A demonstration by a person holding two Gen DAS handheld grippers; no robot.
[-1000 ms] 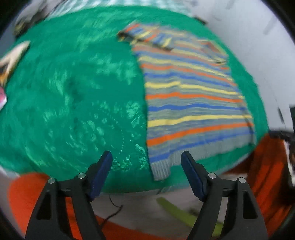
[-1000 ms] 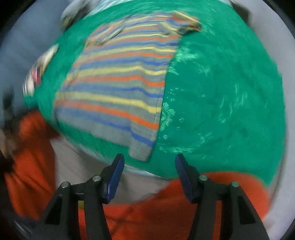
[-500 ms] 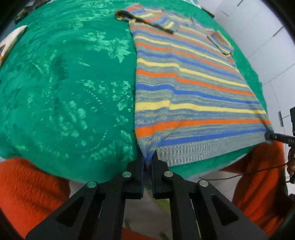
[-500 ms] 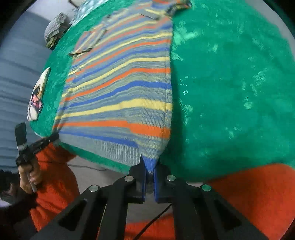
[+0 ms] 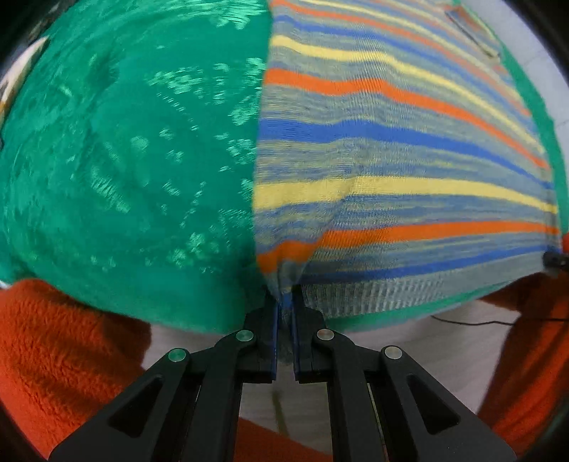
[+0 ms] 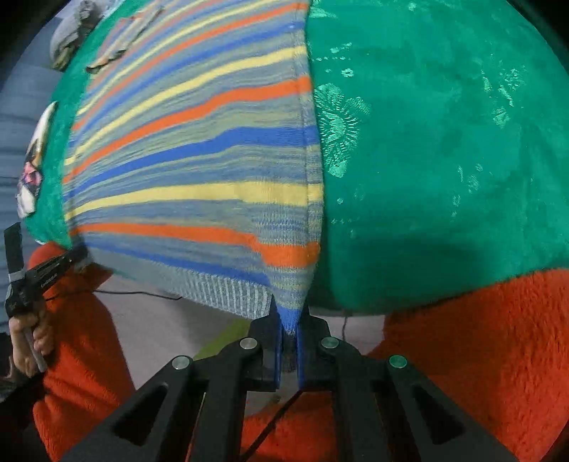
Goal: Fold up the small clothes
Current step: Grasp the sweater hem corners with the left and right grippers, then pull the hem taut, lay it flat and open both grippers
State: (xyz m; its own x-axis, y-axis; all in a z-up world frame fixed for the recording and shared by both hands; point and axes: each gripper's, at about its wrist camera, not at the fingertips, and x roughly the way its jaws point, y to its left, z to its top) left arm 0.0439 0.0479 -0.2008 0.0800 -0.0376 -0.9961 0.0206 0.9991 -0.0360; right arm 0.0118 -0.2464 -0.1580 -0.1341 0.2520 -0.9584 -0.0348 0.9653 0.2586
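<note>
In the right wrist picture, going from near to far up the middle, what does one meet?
right gripper shut on the hem corner → ribbed hem → striped sweater lying on the green blanket → its folded sleeve → grey bundle at the far edge.

A green patterned blanket (image 5: 135, 149) carries the striped sweater (image 5: 391, 160).

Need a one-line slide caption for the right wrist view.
Right gripper pinches the bottom corner of the striped sweater lying on the green blanket.
</note>
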